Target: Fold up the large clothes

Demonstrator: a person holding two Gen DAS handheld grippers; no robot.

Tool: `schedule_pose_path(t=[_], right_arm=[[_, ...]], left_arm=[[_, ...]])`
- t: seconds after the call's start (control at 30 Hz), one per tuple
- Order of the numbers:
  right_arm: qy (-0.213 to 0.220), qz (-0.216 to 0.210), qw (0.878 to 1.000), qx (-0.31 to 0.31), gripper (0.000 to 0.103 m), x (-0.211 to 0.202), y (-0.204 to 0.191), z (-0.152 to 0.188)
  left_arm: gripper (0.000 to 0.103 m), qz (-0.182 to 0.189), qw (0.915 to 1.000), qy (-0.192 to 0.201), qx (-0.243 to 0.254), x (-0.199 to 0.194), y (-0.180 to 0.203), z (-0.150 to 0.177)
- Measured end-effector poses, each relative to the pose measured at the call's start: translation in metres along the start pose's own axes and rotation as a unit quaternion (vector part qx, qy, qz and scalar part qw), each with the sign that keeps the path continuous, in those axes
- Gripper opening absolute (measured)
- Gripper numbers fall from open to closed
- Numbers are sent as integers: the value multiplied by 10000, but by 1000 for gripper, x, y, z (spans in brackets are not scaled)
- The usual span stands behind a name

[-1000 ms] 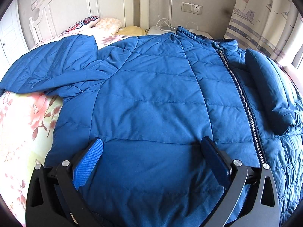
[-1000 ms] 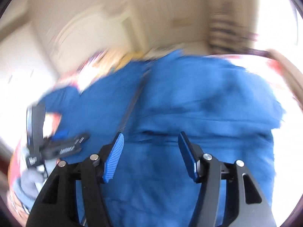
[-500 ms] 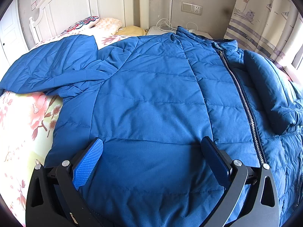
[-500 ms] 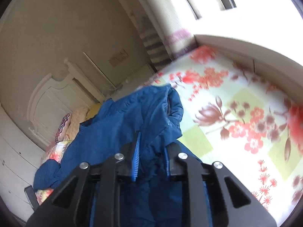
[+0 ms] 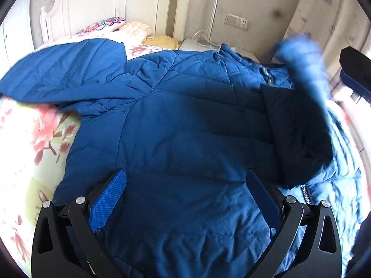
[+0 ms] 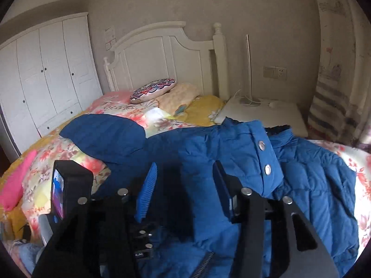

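One blue padded jacket (image 5: 180,139) is lying spread across the floral bed (image 5: 27,153), one sleeve (image 5: 301,106) blurring over its right half. The left gripper (image 5: 185,197) is hovering wide and empty above the hem. The right gripper (image 6: 183,192), jaws having just been opening, is standing part-open around the two-snap cuff (image 6: 255,159). Two pillows (image 6: 153,90) are lying by the headboard (image 6: 162,53).

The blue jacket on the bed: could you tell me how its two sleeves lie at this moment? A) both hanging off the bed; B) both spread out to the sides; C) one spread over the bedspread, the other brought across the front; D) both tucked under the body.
C: one sleeve lies spread on the bedspread, while the other sleeve crosses the front of the jacket.
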State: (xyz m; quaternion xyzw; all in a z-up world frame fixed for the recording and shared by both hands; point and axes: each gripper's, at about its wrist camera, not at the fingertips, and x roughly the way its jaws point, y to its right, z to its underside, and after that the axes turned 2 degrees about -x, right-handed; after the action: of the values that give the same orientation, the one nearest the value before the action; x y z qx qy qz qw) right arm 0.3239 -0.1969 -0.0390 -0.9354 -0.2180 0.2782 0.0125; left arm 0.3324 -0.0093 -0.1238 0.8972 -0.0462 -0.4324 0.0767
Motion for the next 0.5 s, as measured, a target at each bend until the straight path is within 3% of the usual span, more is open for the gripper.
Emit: schedule_pose_path(t=[0.07, 0.13, 0.2, 0.23, 0.3, 0.33, 0.4, 0.43, 0.5], right_arm=[[183, -201, 9994, 202, 64, -16, 2, 3], [357, -134, 9986, 367, 64, -32, 17, 6], [482, 308, 9973, 460, 64, -48, 35, 11], [415, 817, 9948, 449, 64, -55, 49, 14], [14, 1812, 9825, 432, 64, -54, 76, 23], [-424, 2410, 9685, 467, 64, -48, 98, 35], [-1030, 2969, 9461, 783, 64, -35, 137, 60], [-1180, 3061, 9401, 924, 64, -29, 151, 71], [-1294, 2819, 9406, 1377, 65, -27, 171, 84]], left_arm=[[99, 34, 10000, 6, -11, 0, 0, 0], [99, 25, 10000, -3, 19, 0, 2, -1], [99, 65, 10000, -6, 16, 1, 2, -1], [99, 95, 10000, 0, -4, 1, 2, -2], [99, 148, 9999, 6, -45, 1, -1, -2], [99, 170, 9998, 9, -63, 1, -1, -2], [99, 181, 9998, 31, -66, 1, -1, -2], [99, 177, 9998, 43, -48, 0, -1, 0], [98, 168, 9997, 161, -2, -7, 0, 2]])
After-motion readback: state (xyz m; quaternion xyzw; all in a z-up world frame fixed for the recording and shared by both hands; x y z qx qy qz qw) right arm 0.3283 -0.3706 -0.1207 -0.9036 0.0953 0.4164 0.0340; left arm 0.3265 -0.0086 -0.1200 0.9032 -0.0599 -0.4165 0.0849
